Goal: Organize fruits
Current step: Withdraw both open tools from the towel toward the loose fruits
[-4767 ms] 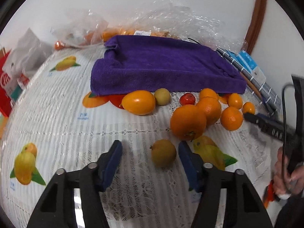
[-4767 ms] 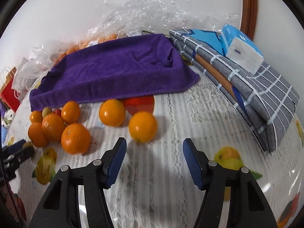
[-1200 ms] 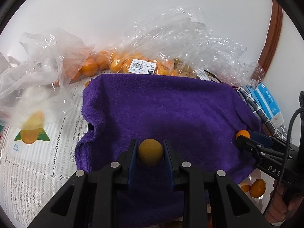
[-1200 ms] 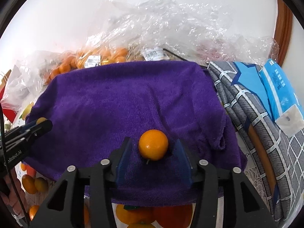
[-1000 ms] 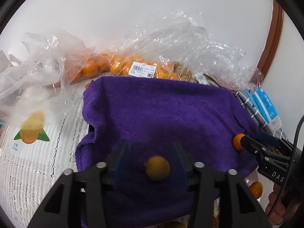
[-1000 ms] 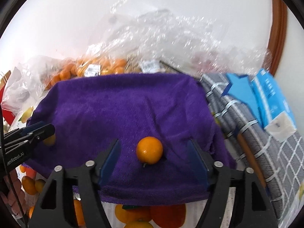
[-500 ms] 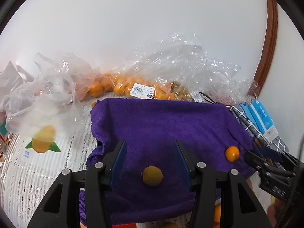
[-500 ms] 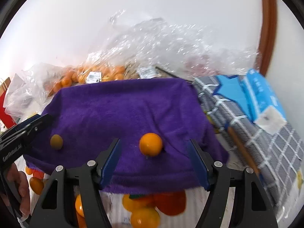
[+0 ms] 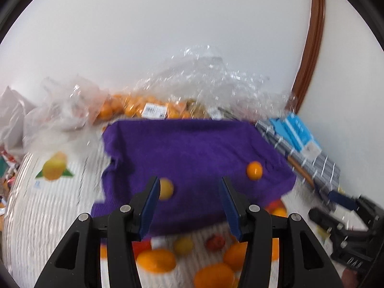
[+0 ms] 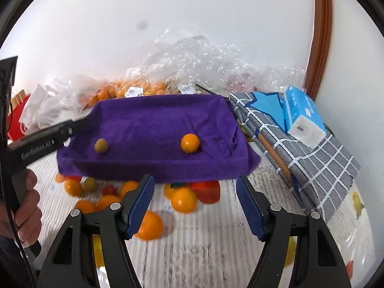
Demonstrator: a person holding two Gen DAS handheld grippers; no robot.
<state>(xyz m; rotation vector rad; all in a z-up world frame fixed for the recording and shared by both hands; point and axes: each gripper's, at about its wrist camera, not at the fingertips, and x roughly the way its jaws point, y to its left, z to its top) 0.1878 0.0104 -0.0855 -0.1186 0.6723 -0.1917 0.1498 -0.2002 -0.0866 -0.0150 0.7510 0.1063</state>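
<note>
A purple towel [image 10: 156,129] lies spread across the back of the table. On it rest a small yellow-green fruit [image 10: 100,145] at the left and a small orange [image 10: 190,143] at the right; the left wrist view shows the same fruit [image 9: 165,188] and orange [image 9: 254,170]. My left gripper [image 9: 189,192] is open and empty, hanging above the towel's near edge [image 9: 192,158]. My right gripper [image 10: 193,192] is open and empty over the tablecloth in front of the towel. Several loose oranges [image 10: 183,200] and small fruits [image 10: 90,183] lie below the towel's front edge.
Clear plastic bags of oranges [image 10: 134,88] stand against the wall behind the towel. A folded grey checked cloth [image 10: 312,153] with a blue tissue pack [image 10: 303,117] lies at the right. A person's hand [image 10: 26,213] holds the left gripper's handle. A white lace tablecloth [image 10: 216,252] covers the table.
Both grippers let go of their fruits onto the towel, then drew back and rose. The yellow-green fruit and the orange stay on the towel, now farther from the fingers.
</note>
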